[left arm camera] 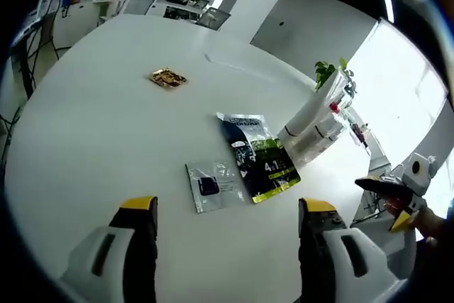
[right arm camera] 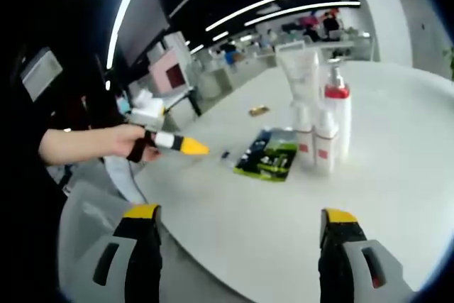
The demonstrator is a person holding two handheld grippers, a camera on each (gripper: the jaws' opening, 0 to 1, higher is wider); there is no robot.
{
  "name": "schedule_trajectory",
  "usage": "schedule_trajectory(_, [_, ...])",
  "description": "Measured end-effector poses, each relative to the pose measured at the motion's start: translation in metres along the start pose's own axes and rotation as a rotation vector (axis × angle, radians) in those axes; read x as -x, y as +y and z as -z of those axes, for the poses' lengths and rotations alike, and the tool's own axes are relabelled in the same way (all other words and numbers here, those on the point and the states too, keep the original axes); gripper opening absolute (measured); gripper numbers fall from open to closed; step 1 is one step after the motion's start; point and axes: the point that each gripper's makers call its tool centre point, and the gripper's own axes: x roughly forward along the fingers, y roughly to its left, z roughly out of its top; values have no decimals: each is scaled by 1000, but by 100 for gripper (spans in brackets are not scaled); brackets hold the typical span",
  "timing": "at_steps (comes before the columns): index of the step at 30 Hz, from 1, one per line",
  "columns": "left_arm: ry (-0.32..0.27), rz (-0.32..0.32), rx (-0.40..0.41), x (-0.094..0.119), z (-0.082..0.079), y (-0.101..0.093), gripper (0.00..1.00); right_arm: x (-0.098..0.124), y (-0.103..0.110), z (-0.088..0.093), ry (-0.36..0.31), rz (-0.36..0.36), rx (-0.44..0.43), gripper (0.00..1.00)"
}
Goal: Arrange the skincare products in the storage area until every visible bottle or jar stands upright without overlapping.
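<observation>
Ahead of the left gripper (left arm camera: pixel 227 211), whose yellow-tipped jaws stand spread wide with nothing between them, we see a white round table (left arm camera: pixel 99 140) carrying a few flat things: just beyond the gap between the jaws lies a small clear sachet (left arm camera: pixel 211 185) with a dark patch on it, and touching its far edge, slightly to the right, a dark pouch (left arm camera: pixel 257 155) with green and yellow print. Farther out and to the left sits a small gold packet (left arm camera: pixel 168 78), well apart from the rest. Beyond the pouch and to the right, the skincare products (left arm camera: pixel 319 120) form a tight cluster of white bottles and a tube; in this view they appear tilted, though we cannot tell whether that is the lens or the bottles themselves. At the far right edge the other gripper (left arm camera: pixel 397 193) comes into the left gripper view. In the right gripper view, the right gripper (right arm camera: pixel 241 232) also has its jaws held apart and empty, hovering near the table's edge. Straight ahead of it and a little to the right the products stand upright and close together: a white tube (right arm camera: pixel 299 76) standing on its cap at the back, a pump bottle (right arm camera: pixel 338 115) with a red collar beside it, and smaller white bottles with red labels in front. To their left lies the dark pouch, and farther left a person's hand (right arm camera: pixel 124 143) holds the left gripper above the table's rim.
</observation>
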Motion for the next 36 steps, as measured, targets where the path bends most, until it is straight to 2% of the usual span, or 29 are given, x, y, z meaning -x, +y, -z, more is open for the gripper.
schedule_trajectory(7, [8, 13, -82, 19, 5, -13, 89, -1, 0, 0, 7, 2, 20, 95])
schedule_trajectory(13, [-23, 36, -173, 39, 2, -28, 94, -5, 0, 9, 48, 7, 30, 94])
schedule_trajectory(17, [-38, 0, -227, 51, 2, -29, 98, -5, 6, 8, 44, -17, 27, 94])
schedule_trajectory(24, [-43, -15, -259, 70, 21, -45, 99, -3, 8, 4, 18, -32, 8, 94])
schedule_trajectory(29, [-62, -48, -328, 87, 29, -54, 99, 0, 3, 1, -5, -18, -18, 94])
schedule_trajectory(33, [-87, -93, -359, 96, 36, -54, 99, 0, 4, 0, -12, -17, -18, 94])
schedule_trajectory(36, [-79, -124, -364, 96, 42, -49, 99, -1, 4, 2, 0, -17, -7, 94])
